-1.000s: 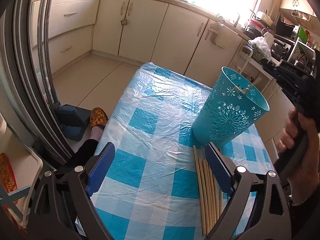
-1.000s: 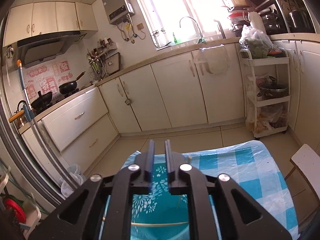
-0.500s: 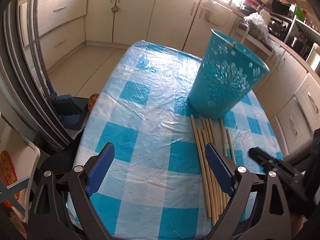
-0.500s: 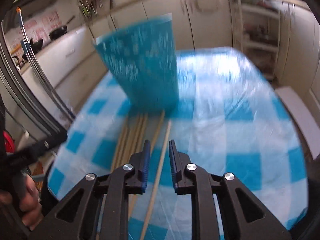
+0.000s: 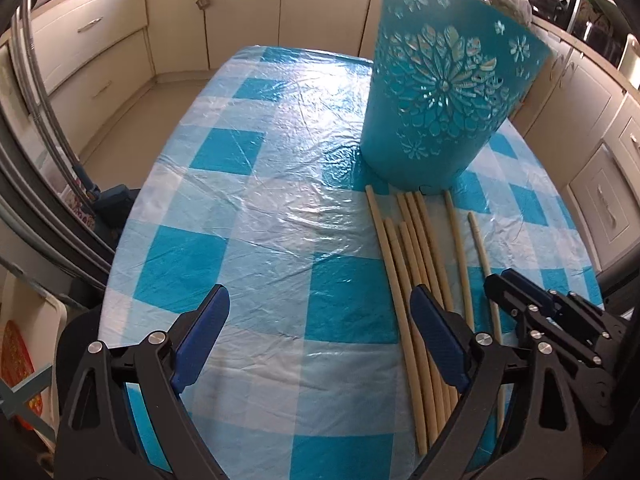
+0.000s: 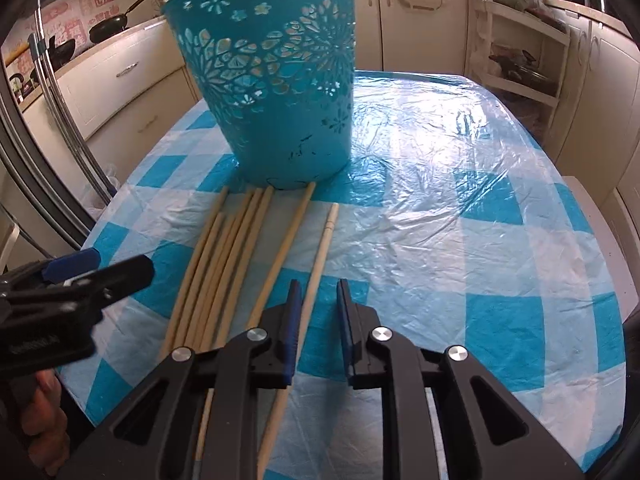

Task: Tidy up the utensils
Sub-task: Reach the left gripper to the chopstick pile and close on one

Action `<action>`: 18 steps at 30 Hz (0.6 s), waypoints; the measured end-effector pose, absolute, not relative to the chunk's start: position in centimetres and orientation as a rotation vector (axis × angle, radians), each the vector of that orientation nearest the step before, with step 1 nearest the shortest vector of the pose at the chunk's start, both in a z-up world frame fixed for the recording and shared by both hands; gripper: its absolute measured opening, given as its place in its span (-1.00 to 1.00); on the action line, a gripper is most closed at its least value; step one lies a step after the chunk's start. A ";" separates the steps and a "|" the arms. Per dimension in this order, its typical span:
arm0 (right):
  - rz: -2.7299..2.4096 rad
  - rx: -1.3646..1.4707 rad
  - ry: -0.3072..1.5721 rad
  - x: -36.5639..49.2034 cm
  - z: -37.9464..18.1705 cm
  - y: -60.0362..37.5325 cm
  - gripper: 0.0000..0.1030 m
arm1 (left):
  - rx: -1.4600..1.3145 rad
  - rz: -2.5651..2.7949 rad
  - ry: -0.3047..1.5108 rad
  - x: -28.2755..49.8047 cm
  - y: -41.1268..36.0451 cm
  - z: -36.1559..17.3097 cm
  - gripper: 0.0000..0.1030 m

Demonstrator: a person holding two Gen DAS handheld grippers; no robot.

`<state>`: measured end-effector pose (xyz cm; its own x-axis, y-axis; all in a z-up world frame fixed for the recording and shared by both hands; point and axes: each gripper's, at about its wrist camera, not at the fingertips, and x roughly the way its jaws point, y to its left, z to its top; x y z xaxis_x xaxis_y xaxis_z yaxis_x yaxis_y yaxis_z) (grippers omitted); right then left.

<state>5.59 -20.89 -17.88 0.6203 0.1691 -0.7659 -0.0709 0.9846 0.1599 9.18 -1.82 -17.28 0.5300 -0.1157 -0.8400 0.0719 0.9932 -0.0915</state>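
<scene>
Several pale wooden chopsticks (image 5: 416, 264) lie side by side on the blue-checked tablecloth, their far ends near a teal cut-out bucket (image 5: 436, 88). The bucket (image 6: 272, 80) stands upright mid-table. My left gripper (image 5: 320, 320) is wide open and empty, low over the cloth left of the chopsticks (image 6: 224, 256). My right gripper (image 6: 318, 304) is narrowly open, low over the rightmost chopstick (image 6: 320, 256), which runs between its jaws. The right gripper also shows in the left wrist view (image 5: 496, 284).
The table (image 6: 500, 216) is covered in shiny plastic. Cream kitchen cabinets (image 5: 248, 12) surround it. A white shelf rack (image 6: 520, 60) stands at the far right. A fridge edge (image 5: 24, 160) is at the left.
Both grippers have come down toward the table and chopsticks. The right gripper has swung from above the bucket to low over the rightmost chopstick and opened slightly.
</scene>
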 end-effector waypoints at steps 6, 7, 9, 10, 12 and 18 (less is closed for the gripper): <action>0.156 0.168 0.879 5.2 -18.0 -21.9 -0.68 | 0.015 -0.073 1.039 9.8 -2.9 -18.7 0.71; 0.158 0.174 0.878 5.1 -17.9 -21.9 -0.68 | 0.012 -0.072 1.034 9.8 -2.9 -18.6 0.71; 0.163 0.182 0.876 5.1 -17.9 -22.0 -0.68 | 0.019 -0.069 1.036 9.8 -3.1 -18.6 0.71; 0.165 0.183 0.875 5.2 -17.9 -22.0 -0.68 | 0.024 -0.069 1.038 9.9 -3.2 -18.6 0.71; 0.169 0.188 0.873 5.1 -17.9 -22.3 -0.68 | 0.030 -0.072 1.043 10.0 -3.4 -18.6 0.71; 0.163 0.198 0.875 5.2 -17.8 -22.7 -0.68 | 0.072 -0.061 1.051 10.4 -4.1 -18.7 0.71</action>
